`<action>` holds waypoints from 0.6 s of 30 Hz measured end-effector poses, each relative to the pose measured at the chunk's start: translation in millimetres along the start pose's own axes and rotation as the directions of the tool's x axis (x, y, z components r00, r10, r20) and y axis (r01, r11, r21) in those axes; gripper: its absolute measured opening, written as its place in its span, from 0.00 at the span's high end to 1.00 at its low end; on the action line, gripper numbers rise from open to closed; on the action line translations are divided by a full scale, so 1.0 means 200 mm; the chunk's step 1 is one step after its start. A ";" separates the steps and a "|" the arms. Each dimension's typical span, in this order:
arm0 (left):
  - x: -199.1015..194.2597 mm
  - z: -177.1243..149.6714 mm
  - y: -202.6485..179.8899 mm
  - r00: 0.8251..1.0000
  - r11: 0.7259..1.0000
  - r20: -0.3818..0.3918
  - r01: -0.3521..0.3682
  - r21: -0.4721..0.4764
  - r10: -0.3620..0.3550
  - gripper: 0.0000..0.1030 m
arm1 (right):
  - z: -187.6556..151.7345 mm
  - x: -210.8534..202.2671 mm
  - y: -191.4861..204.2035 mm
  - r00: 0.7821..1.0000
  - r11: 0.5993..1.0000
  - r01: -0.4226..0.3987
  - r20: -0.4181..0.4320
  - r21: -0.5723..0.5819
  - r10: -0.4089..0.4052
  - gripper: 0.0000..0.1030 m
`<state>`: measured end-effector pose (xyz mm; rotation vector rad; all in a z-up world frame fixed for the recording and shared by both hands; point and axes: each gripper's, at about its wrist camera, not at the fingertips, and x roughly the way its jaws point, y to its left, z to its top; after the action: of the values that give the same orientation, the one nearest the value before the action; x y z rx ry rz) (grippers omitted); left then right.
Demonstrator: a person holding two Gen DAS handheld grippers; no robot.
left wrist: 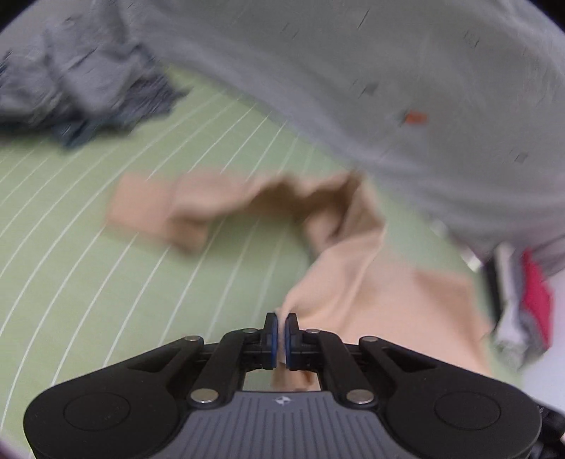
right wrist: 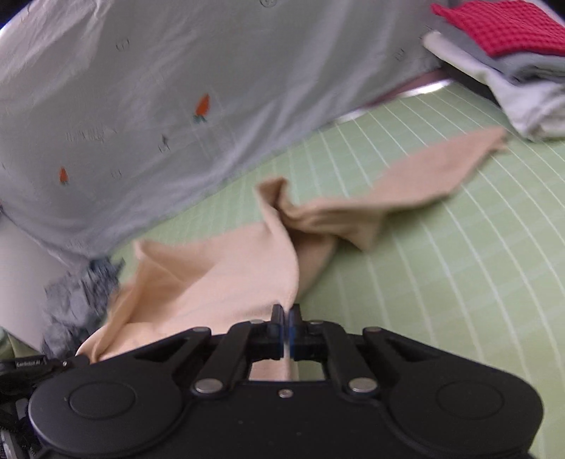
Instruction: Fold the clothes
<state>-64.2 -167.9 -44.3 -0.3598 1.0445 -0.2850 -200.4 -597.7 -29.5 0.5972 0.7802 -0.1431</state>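
**Both grippers pinching one tan garment over the green mat**

While both wrist views are blurring with motion, one tan garment (left wrist: 356, 254) is lying on the green lined mat (left wrist: 106, 282), and each of the two grippers is clamping an edge of it: the left gripper (left wrist: 281, 323) with its jaws pressed together on the cloth, the right gripper (right wrist: 286, 314) likewise. One long tan limb is stretching away from the garment's bunched middle, ending in a squared, doubled-over tip in the left view (left wrist: 152, 212) and a tapering tip in the right view (right wrist: 441, 166).

One pale grey sheet (right wrist: 176, 88), printed with small orange shapes, is hanging beyond the garment. One crumpled blue-grey cloth (left wrist: 77, 88) is lying farther along the mat.

Only the right view is showing clearly the one folded stack (right wrist: 512, 60) past the limb's tip, topped by a red waffle-textured piece (right wrist: 501, 24); the left view is catching it only as a blur.
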 end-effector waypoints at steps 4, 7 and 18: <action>0.08 -0.26 0.13 0.985 0.992 -0.150 -0.095 -0.078 0.083 0.96 | -0.18 0.04 -0.08 0.984 0.996 0.085 -0.152 -0.041 -0.091 0.97; 0.10 -0.35 0.15 0.977 0.987 -0.190 -0.116 -0.109 0.094 0.94 | -0.23 0.07 -0.11 0.972 0.990 0.127 -0.191 -0.058 -0.136 0.95; 0.06 -0.06 -0.10 0.991 0.990 0.029 -0.134 0.052 0.133 0.13 | -0.06 0.01 -0.16 0.980 0.981 0.189 -0.058 -0.030 -0.191 0.12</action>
<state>-69.6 -192.0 -50.3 -0.2427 1.0288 -0.1878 -216.3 -618.2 -52.6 0.5053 0.8966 -0.2918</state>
